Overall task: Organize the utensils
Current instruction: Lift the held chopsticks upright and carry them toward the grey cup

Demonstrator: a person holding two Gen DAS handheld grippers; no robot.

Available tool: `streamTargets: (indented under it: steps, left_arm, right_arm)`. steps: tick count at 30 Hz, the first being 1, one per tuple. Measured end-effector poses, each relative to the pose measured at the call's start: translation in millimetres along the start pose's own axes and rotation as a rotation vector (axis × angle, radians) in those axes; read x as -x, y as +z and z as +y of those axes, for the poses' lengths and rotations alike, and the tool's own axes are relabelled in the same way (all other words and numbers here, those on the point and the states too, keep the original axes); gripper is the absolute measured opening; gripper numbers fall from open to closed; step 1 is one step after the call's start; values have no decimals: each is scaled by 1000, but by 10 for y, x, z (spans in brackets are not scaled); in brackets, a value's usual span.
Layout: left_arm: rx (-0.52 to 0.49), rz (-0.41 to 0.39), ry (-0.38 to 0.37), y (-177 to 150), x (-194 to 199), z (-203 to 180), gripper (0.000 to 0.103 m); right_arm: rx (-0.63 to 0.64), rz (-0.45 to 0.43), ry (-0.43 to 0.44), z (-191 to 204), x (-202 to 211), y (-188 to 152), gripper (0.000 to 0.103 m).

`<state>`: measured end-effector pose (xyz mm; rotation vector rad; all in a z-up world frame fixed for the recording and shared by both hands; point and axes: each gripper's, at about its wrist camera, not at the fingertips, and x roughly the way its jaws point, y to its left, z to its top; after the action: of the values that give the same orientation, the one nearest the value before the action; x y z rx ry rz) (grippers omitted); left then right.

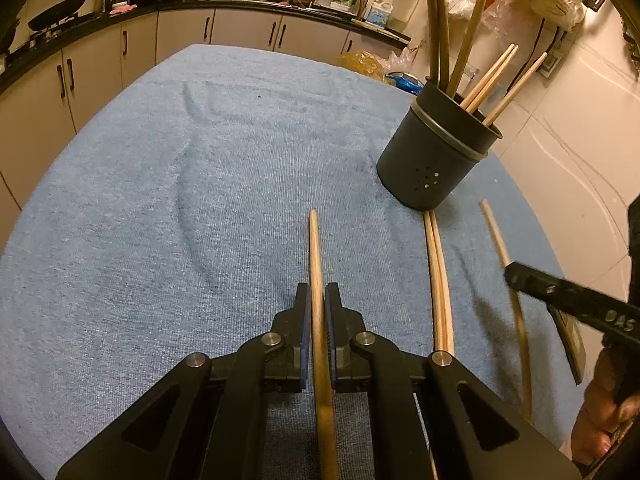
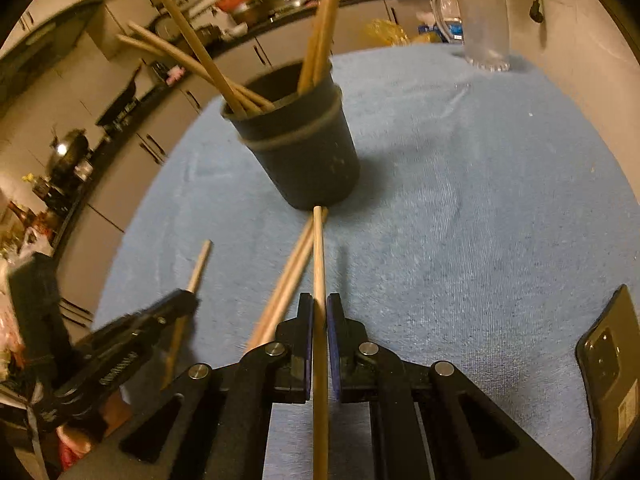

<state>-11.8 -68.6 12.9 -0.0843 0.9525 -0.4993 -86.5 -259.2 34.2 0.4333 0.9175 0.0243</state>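
My left gripper is shut on a wooden chopstick that points out over the blue cloth. My right gripper is shut on another chopstick, its tip close to the base of the dark round holder. The holder stands upright with several chopsticks leaning in it. Two loose chopsticks lie side by side on the cloth between the grippers, running up to the holder's foot. In the right wrist view the left gripper shows at the lower left.
A dark phone lies on the cloth at the right edge. A clear glass stands at the far right corner of the table. Kitchen cabinets and a counter with pans run behind. A hand holds the right tool.
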Motion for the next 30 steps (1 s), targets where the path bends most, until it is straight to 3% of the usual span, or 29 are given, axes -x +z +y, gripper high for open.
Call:
streamTargets:
  steps: [14, 30]
  left_arm:
    - [4, -18, 34, -30, 162, -36, 6]
    - [-9, -94, 42, 39, 605, -105, 6]
  right_arm:
    - [68, -180, 81, 282, 455, -37, 8]
    - [83, -266, 104, 311, 719, -63, 8]
